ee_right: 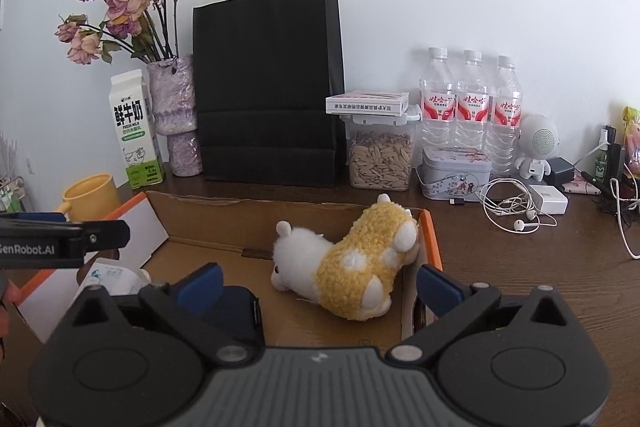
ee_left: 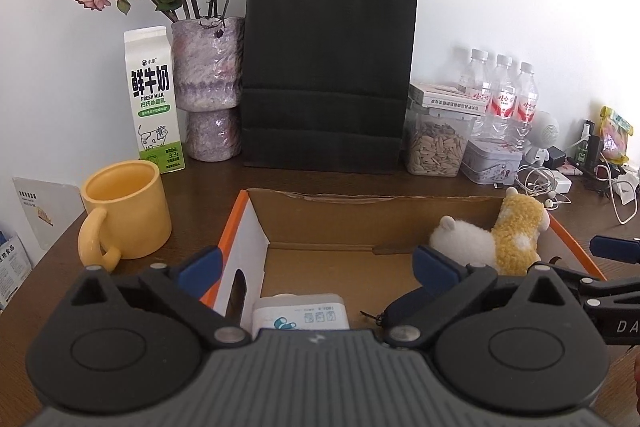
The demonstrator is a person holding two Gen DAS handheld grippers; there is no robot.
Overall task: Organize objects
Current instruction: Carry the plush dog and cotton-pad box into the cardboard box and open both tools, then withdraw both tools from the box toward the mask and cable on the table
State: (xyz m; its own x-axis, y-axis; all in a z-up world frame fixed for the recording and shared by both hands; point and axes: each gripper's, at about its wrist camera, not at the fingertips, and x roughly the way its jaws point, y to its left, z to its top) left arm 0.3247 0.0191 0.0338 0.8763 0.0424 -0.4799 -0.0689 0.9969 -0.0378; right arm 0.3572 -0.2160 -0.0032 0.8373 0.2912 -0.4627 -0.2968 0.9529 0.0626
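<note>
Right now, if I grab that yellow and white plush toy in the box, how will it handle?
The plush toy looks fluffy, so it would probably squash under the fingers and feel light. Lying on its side in the cardboard box, it seems unlikely to roll. Its fuzzy surface should grip rather than slip.

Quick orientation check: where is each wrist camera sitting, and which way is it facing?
Left wrist: over the near edge of the cardboard box, facing the black bag; open left gripper shows.
Right wrist: further right, same heading, over the plush toy; open right gripper shows.
Shared: box, toy, bag, milk carton.
</note>
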